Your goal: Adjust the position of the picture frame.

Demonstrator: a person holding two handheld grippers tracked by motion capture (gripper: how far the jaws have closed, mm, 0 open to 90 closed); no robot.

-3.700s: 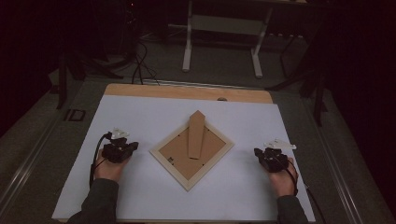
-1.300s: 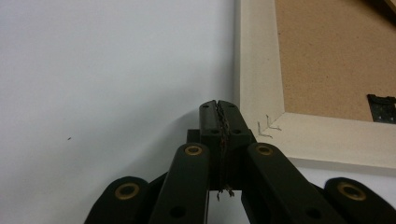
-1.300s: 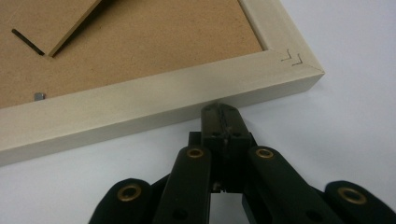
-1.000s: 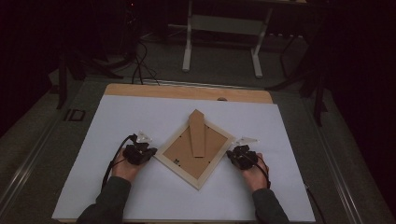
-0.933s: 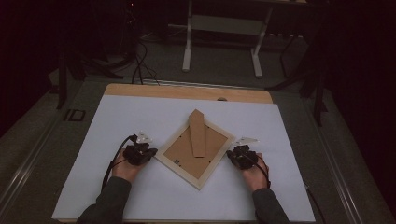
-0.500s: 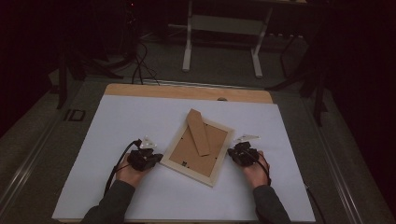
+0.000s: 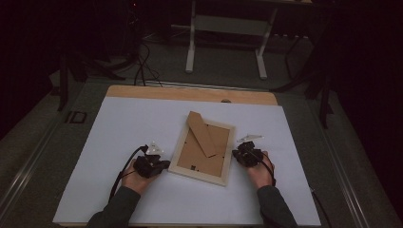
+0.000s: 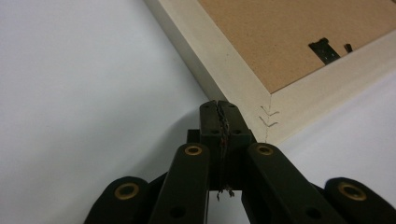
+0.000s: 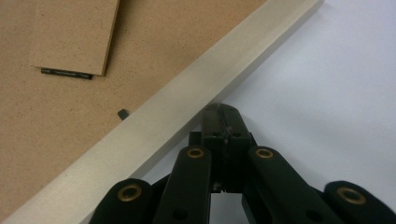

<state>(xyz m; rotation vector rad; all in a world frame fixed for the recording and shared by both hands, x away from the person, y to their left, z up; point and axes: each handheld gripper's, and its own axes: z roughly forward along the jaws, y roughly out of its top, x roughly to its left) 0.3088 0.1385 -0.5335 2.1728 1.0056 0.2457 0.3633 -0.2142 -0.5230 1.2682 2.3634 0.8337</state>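
From above, the picture frame is lying face down mid-tabletop, and I'm flanking it: left gripper at its near-left corner, right gripper at its right edge. In the left gripper view, my closed-up, empty tips are touching the frame's corner. In the right gripper view, my pinched-together, empty tips are pressing against the frame's pale rail.

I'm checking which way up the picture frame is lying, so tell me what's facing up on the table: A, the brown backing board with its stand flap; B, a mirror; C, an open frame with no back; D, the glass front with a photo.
A: the picture frame shows its brown backing board and the stand flap, bordered by pale wood.
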